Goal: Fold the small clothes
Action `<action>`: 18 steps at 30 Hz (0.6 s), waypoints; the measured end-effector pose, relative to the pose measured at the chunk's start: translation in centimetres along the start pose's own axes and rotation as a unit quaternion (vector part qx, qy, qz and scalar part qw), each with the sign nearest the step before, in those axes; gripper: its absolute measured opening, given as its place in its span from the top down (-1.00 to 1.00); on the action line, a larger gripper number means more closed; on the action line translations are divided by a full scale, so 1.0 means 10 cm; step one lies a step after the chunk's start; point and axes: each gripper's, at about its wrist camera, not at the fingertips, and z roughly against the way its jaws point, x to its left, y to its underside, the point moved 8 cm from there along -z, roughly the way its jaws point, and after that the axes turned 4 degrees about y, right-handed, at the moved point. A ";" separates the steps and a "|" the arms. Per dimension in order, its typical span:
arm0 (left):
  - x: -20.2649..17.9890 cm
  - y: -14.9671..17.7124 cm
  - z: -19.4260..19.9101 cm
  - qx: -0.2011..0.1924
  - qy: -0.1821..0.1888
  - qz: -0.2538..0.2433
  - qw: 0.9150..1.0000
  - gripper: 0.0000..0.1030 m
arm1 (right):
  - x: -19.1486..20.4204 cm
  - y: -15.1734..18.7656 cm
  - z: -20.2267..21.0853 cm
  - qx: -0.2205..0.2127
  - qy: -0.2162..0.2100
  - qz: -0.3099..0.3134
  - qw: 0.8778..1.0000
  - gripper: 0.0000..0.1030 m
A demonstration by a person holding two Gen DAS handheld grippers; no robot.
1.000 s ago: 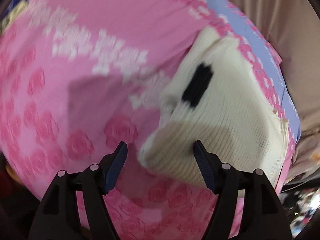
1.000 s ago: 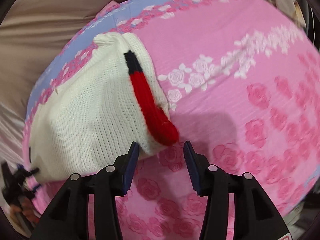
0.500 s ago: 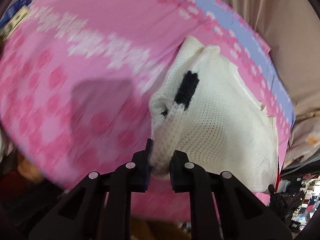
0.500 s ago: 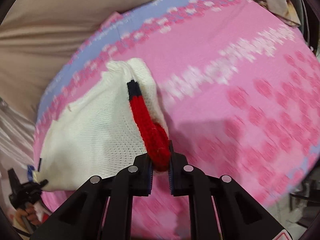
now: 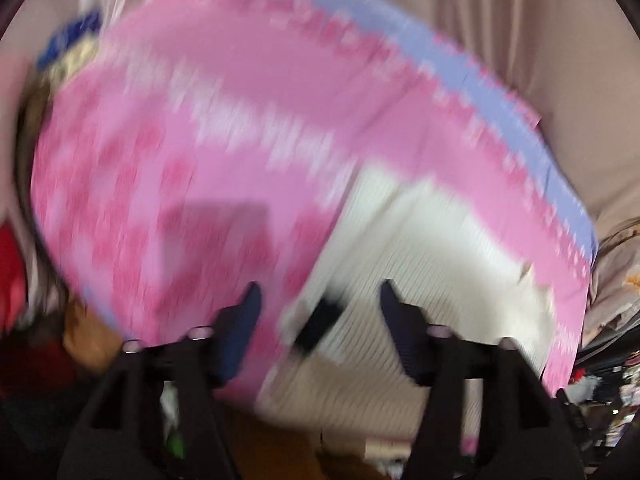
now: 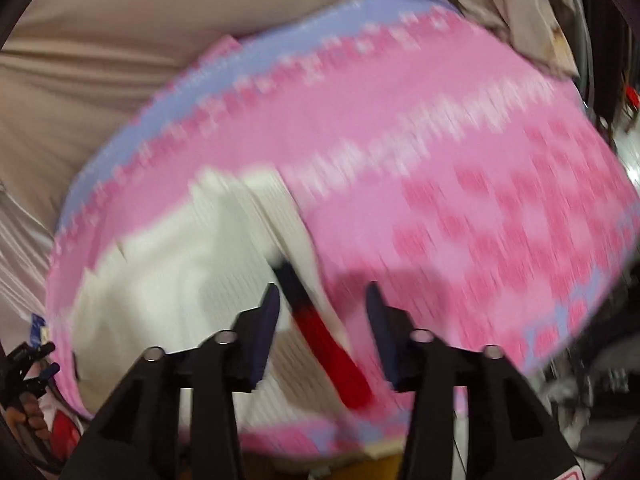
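Note:
A small white knit sweater point(image 5: 432, 240) lies on a pink rose-patterned cloth point(image 5: 224, 184), blurred by motion. In the left wrist view its sleeve with a black band point(image 5: 316, 328) lies below and between the fingers of my left gripper point(image 5: 319, 292), whose jaws are opening with their pads clear of it. In the right wrist view the sweater point(image 6: 168, 280) fills the lower left. Its other sleeve, with a dark band and a red cuff point(image 6: 332, 356), lies between the fingers of my right gripper point(image 6: 322, 292), also opening and not pressing it.
Beige fabric point(image 5: 520, 32) hangs behind the cloth's lilac far border point(image 5: 500, 96). Dark clutter sits past the cloth's near edge and sides. A person's hand on the other gripper point(image 6: 24, 364) shows at the right wrist view's lower left.
A second ago both grippers stood open at the sleeve ends. Half a second ago each was shut on its sleeve. Now both are open, higher up, and the sleeves lie across the sweater.

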 end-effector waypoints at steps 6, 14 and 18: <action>-0.59 -0.35 -0.76 0.042 0.038 -0.042 0.997 -0.23 | 0.66 -0.51 -0.70 0.007 -0.015 0.063 0.998 -0.18; -0.62 -0.44 -1.00 0.052 0.025 -0.074 0.996 0.86 | 0.93 -0.72 -0.79 -0.020 -0.039 0.060 0.997 0.85; -0.46 -0.49 -1.13 0.061 0.006 -0.065 0.996 0.85 | 0.68 -0.73 -1.04 0.009 -0.002 0.067 0.998 0.85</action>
